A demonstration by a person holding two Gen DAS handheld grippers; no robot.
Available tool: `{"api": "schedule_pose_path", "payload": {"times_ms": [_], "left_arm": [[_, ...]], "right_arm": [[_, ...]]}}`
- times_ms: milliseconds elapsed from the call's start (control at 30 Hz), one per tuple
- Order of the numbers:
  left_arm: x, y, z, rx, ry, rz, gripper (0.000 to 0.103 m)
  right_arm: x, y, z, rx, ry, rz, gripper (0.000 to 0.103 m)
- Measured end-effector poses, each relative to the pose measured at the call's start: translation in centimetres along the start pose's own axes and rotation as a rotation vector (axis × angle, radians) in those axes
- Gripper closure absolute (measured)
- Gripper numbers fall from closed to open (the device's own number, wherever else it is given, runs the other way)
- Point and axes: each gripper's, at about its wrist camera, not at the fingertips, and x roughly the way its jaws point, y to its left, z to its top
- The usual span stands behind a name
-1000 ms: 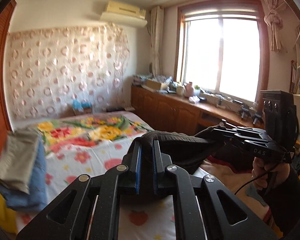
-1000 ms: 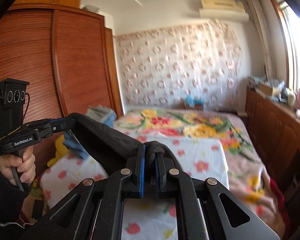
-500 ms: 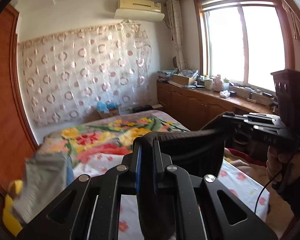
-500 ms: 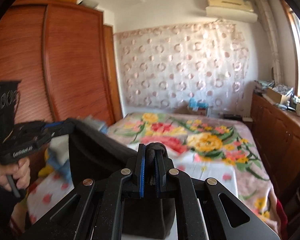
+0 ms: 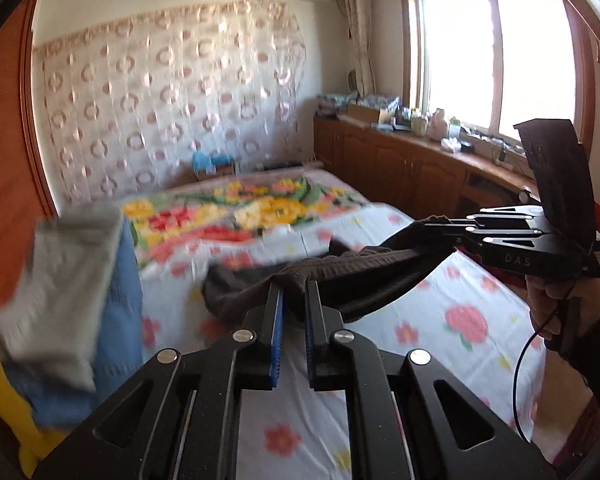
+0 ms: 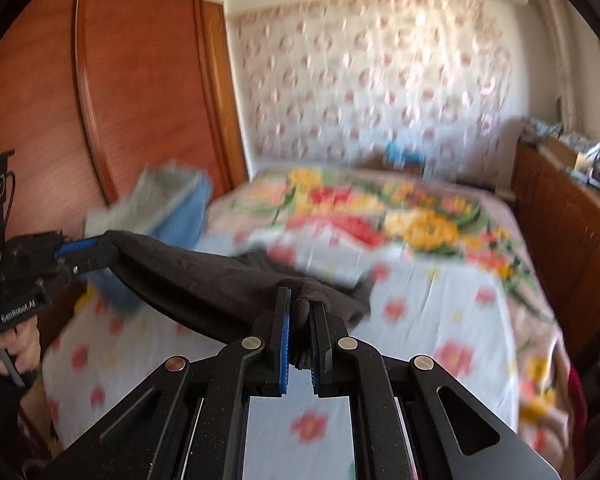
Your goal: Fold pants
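Dark brown pants stretch between my two grippers above the flowered bed sheet. My left gripper is shut on one end of the pants' edge; it also shows at the left of the right wrist view. My right gripper is shut on the other end; it shows at the right of the left wrist view. The rest of the pants hangs down and its far part lies bunched on the sheet. Both views are blurred by motion.
A stack of folded grey and blue clothes lies at the bed's left side over something yellow. A wooden wardrobe stands left of the bed. A wooden cabinet under the window runs along the right.
Both grippers have dropped toward the bed with the pants. The pants hung free in the air before; now their lower part lies on the sheet.
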Motion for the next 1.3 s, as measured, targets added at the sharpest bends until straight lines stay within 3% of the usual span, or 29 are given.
{"api": "schedule_pose_path", "payload": {"times_ms": [133,267,800,900,1033,1300], "left_arm": [[-1.0,-1.2,-4.6,-0.012,0.062,-0.029,0.093],[-1.9,-1.7,-7.0,-0.033,0.098,-0.029,0.093],[-0.8,-2.0,-10.3,-0.094,0.193,-0.011,0.089],[-0.6,-1.9,-10.8,-0.097,0.207,-0.010,0.084],[-0.6,-1.8,-10.8,-0.100,0.196,-0.008,0.053],[0.6,-1.3,-10.4,-0.139,0.192,0.012,0.046]], "right_arm": [[-0.1,2.0,-2.7,0.000,0.051,0.026,0.095],[-0.5,3.0,-3.5,-0.006,0.073,0.060,0.095],[1.6,-0.5,-5.5,0.031,0.150,0.076,0.095],[2.4,-0.6,-6.0,0.032,0.164,0.066,0.095],[3.2,-0.8,-6.7,0.034,0.166,0.042,0.095],[2.9,-1.1,-7.2,0.065,0.098,0.051,0.095]]}}
